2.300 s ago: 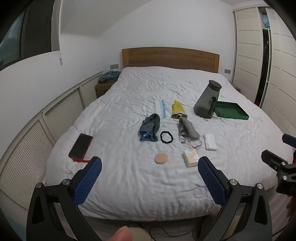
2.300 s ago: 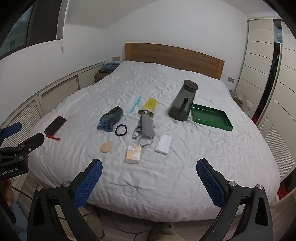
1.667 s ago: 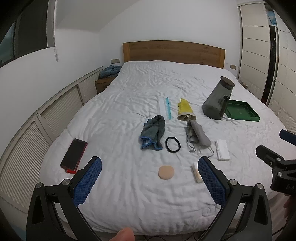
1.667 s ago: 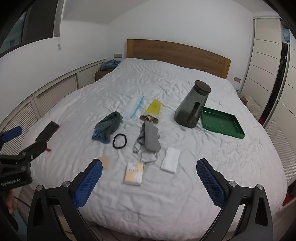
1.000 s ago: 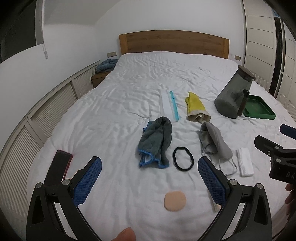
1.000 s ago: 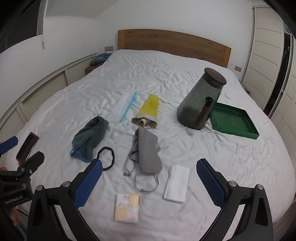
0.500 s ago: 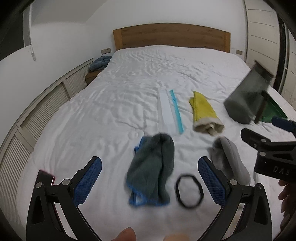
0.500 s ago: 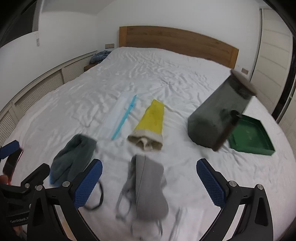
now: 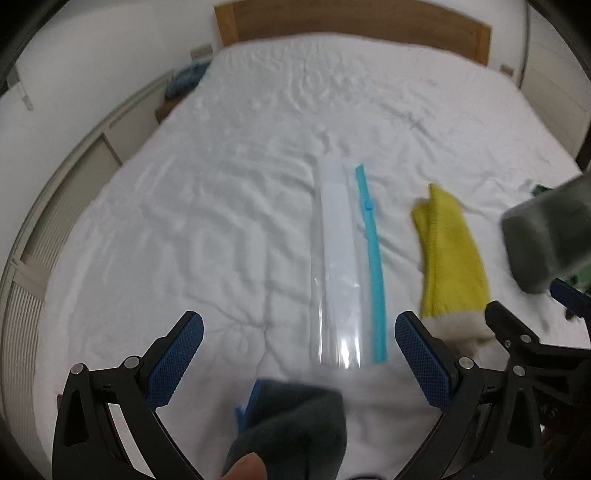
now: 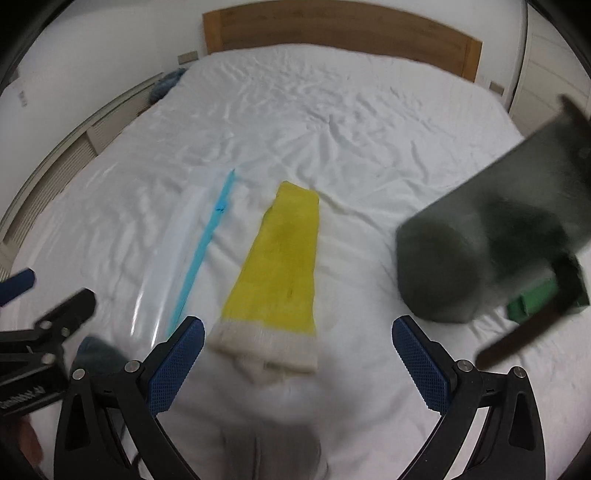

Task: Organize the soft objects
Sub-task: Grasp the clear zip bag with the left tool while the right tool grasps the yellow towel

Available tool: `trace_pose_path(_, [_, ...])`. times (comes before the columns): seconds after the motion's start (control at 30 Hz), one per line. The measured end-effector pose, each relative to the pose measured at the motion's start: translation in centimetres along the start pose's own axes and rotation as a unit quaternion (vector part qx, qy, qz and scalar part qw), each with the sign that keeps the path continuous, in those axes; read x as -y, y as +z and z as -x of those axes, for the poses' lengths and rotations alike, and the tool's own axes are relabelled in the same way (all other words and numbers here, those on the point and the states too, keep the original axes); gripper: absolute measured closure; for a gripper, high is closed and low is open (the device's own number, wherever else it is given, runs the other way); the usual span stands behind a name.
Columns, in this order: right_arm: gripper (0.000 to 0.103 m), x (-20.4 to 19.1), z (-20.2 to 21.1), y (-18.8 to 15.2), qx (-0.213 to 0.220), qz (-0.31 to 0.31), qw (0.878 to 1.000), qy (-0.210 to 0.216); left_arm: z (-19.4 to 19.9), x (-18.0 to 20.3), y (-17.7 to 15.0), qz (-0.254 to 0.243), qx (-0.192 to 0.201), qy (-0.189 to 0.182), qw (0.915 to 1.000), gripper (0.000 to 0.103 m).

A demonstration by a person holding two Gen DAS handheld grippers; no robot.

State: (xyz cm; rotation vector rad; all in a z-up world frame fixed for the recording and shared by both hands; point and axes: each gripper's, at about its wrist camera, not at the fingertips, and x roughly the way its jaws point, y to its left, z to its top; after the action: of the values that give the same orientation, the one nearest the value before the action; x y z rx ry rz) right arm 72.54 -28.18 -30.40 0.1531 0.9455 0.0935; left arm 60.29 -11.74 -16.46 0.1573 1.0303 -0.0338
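Note:
A clear zip bag [image 9: 338, 266] with a blue zipper strip [image 9: 373, 258] lies flat on the white bed, straight ahead of my open left gripper [image 9: 295, 365]. A dark grey cloth with blue trim [image 9: 291, 428] lies just under that gripper. A yellow sock with a cream cuff [image 10: 280, 269] lies ahead of my open right gripper [image 10: 295, 365]; it also shows in the left wrist view [image 9: 452, 266]. A grey cloth [image 10: 273, 452] lies below the right gripper. The zip bag shows in the right wrist view [image 10: 166, 258] too.
A dark grey jug [image 10: 491, 243] stands at the right, with a green tray [image 10: 532, 299] behind it. The wooden headboard [image 10: 332, 29] is at the far end. Louvred panels [image 9: 33, 258] run along the left wall. Both views are motion-blurred.
Both grippers have moved forward and lower over the bed. The zip bag and yellow sock are now much closer; the hair band, pad and phone have left the views.

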Motion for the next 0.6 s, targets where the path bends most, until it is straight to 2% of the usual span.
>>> trace_pose_path(0.1, [0.000, 0.6, -1.8, 2.7, -0.008, 0.001, 1.000, -0.007, -2.7, 0.3, 1.8, 0.000, -0.023, -0.005, 0.9997, 0.001])
trace_pose_path(0.17, [0.000, 0.9, -3.5, 3.9, -0.021, 0.003, 1.000, 0.005, -4.5, 0.6, 2.7, -0.001, -0.040, 0.001, 0.9992, 0.001])
trace_pose_path(0.23, [0.000, 0.5, -4.7, 4.5, -0.025, 0.012, 1.000, 0.009, -6.2, 0.7, 3.6, -0.001, -0.054, -0.010, 0.9985, 0.001])
trace_pose_path(0.3, [0.000, 0.2, -5.7, 5.0, -0.029, 0.022, 0.999, 0.016, -7.7, 1.0, 4.3, -0.003, -0.065, -0.015, 0.9978, 0.001])
trace_pose_path(0.43, [0.000, -0.4, -7.7, 4.9, -0.040, 0.038, 0.998, 0.021, -10.6, 1.9, 5.5, -0.016, -0.094, -0.052, 0.9941, 0.001])
trace_pose_path(0.6, [0.000, -0.7, -10.0, 4.5, -0.055, 0.037, 0.998, 0.021, -13.3, 3.4, 5.8, -0.040, -0.125, -0.038, 0.9907, 0.001])
